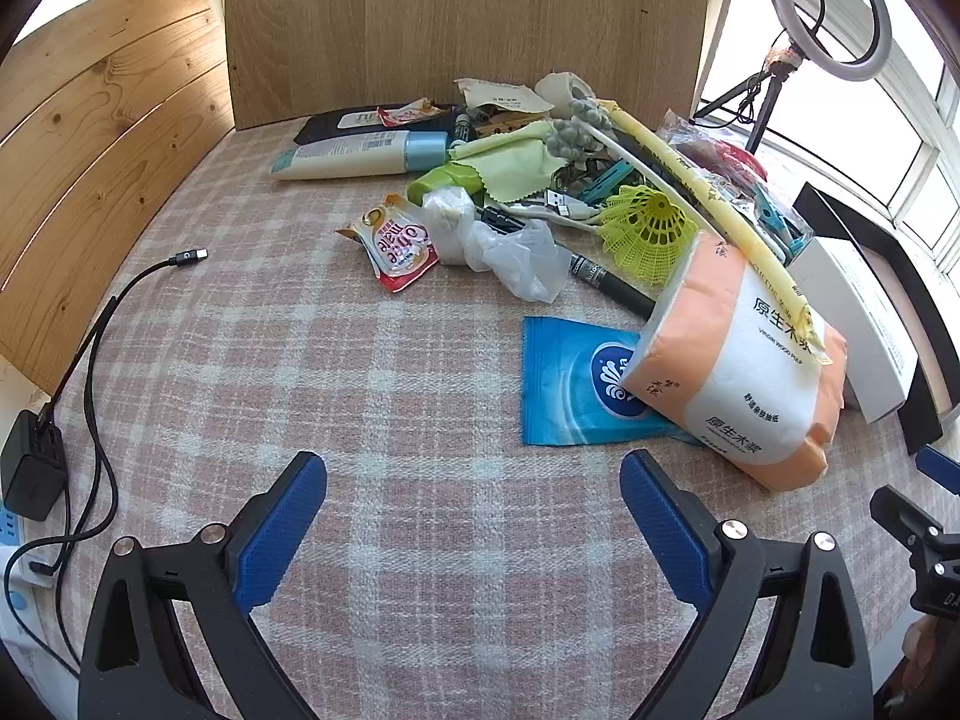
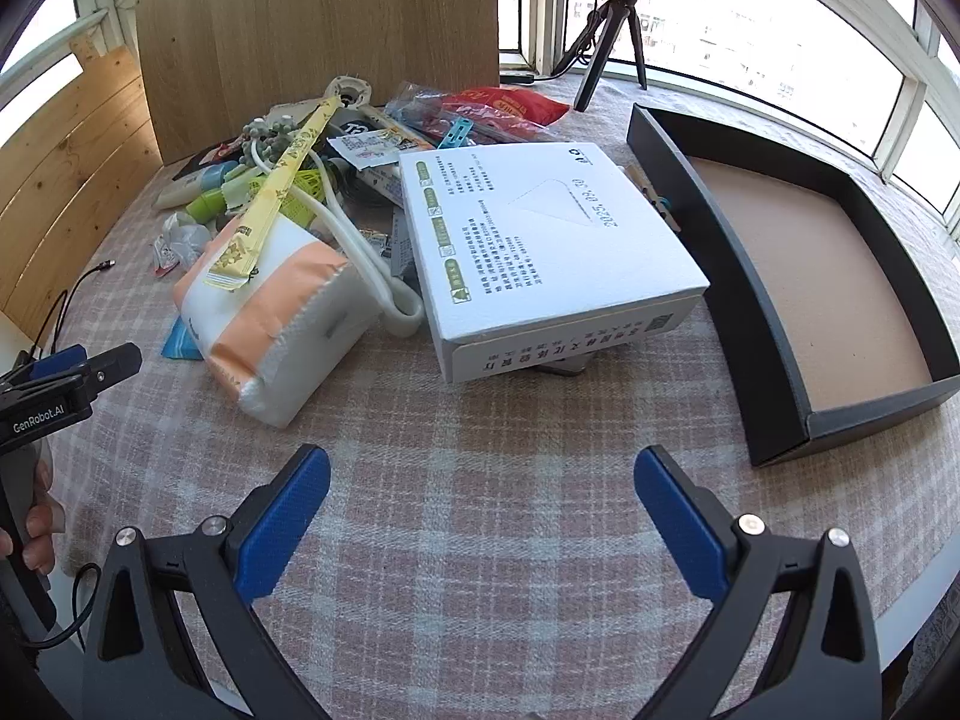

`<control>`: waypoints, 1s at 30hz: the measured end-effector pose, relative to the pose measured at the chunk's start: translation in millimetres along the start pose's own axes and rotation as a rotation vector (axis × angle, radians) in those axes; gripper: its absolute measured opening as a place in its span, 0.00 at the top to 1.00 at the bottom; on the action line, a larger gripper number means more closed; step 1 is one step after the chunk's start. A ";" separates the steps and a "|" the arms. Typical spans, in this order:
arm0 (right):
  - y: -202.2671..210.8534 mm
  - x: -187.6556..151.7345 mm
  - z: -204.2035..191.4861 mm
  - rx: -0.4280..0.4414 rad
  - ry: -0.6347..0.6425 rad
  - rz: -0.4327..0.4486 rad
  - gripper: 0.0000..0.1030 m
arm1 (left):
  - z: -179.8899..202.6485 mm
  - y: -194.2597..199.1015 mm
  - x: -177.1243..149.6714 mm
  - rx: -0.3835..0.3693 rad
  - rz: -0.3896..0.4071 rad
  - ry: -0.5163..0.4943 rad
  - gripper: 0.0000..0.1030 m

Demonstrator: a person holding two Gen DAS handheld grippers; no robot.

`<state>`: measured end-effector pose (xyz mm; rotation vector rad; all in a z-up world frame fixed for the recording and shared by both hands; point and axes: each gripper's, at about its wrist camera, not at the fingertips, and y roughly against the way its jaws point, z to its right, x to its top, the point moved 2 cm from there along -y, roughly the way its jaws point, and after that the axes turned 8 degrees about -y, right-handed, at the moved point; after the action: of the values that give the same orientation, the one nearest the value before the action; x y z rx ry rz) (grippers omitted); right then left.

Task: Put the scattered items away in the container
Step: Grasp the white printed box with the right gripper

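Note:
A heap of small items lies on the checked cloth. It includes an orange-and-white tissue pack (image 1: 744,372) (image 2: 270,324), a blue wipes packet (image 1: 576,384), a white printed box (image 2: 540,252) (image 1: 852,312), a yellow shuttlecock (image 1: 645,228), a lotion tube (image 1: 360,156) and a red sachet (image 1: 399,246). The dark tray (image 2: 780,324) with a brown floor stands at the right and holds nothing. My left gripper (image 1: 474,468) is open over bare cloth, short of the wipes packet. My right gripper (image 2: 483,468) is open too, in front of the white box.
A black cable (image 1: 102,324) and a charger (image 1: 30,474) lie at the left edge. Wooden boards (image 1: 456,18) stand behind the heap. A ring light on a tripod (image 1: 822,6) (image 2: 612,30) stands by the window. A hand (image 2: 36,528) holds the left gripper's handle.

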<state>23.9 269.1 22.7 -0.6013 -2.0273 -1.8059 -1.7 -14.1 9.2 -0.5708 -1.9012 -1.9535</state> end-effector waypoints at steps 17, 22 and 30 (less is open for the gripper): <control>-13.5 107.1 49.0 0.219 0.053 -0.042 0.48 | 127.5 43.7 46.5 -0.105 0.066 -0.031 0.27; -38.1 131.4 59.5 0.311 0.076 -0.142 0.53 | 164.2 26.5 55.3 -0.159 0.009 0.013 0.53; -73.2 141.8 60.4 0.330 0.168 -0.242 0.53 | 203.8 0.8 61.3 -0.159 -0.050 0.081 0.56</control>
<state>-134.2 332.9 29.0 -0.1091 -2.2863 -1.5298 -45.5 191.1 44.8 -0.4836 -1.7387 -2.1402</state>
